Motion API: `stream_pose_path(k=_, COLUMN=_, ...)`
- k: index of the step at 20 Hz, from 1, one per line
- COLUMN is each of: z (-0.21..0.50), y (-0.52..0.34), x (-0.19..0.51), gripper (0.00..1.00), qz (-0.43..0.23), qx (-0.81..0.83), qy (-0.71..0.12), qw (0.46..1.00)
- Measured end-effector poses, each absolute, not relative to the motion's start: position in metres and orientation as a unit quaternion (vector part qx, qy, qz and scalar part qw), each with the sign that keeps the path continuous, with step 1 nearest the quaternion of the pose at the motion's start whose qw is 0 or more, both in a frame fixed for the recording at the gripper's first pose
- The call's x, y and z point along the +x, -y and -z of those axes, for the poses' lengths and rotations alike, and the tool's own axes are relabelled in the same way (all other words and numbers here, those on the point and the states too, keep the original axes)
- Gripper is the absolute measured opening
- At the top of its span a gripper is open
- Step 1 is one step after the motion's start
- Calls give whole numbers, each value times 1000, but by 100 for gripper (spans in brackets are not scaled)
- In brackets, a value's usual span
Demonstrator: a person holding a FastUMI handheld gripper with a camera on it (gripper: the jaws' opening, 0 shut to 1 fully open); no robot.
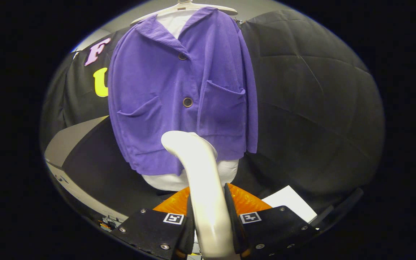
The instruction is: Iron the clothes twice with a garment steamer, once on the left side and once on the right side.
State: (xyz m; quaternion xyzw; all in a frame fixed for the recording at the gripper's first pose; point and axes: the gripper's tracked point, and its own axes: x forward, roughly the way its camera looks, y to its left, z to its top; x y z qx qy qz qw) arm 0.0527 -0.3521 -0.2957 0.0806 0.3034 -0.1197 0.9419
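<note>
A purple corduroy jacket (179,97) with two front pockets and dark buttons hangs on a pale hanger (186,6) over a white undershirt (179,180). The white garment steamer (199,169) rises between my fingers, its handle pressed from both sides, its curved head reaching up to the jacket's lower hem near the middle. My gripper (208,216) is shut on the steamer's handle, just below and in front of the jacket. Whether the steamer's head touches the cloth is hidden.
Black quilted cloth (316,108) lines the booth behind and to the right of the jacket. A white sheet (291,204) lies on the dark surface just right of my fingers. A grey table edge (67,139) shows to the left.
</note>
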Motion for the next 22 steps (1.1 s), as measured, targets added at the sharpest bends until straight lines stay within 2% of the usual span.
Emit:
stream_pose_path(k=13, z=234, y=233, x=3, gripper=42, qz=-9, qx=66, qy=-269, qw=961)
stream_pose_path(k=18, z=180, y=180, x=11, gripper=42, qz=-21, qx=47, qy=-224, qw=973)
stream_pose_path(k=22, z=133, y=137, x=23, gripper=42, qz=-4, qx=37, qy=-184, qw=982)
